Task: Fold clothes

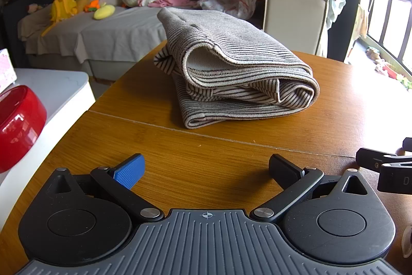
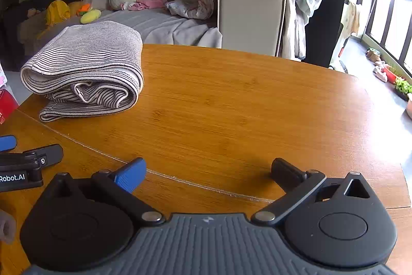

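**Folded striped garment on the worktop, both tools empty**

From my left wrist camera I see the left tool [image 1: 206, 169] hanging low over the wooden worktop [image 1: 231, 159], its two fingers spread wide with nothing between them. The striped garment [image 1: 231, 74] lies straight ahead of it, folded into a thick bundle of several layers, resting on the worktop well apart from the fingertips. Its rounded folded edge faces right in this view, and the looser layered edges face me.

From my right wrist camera the right tool [image 2: 208, 172] is likewise released, fingers wide apart and empty, just above the bare wood. Here the garment sits far to the left, near the worktop's left edge. The left tool shows at the left border of this view, beside mine.

A seam line [image 1: 180, 126] crosses the worktop between the tools and the garment. Behind the worktop stands a sofa [image 1: 116, 30] with plush toys and loose clothes.
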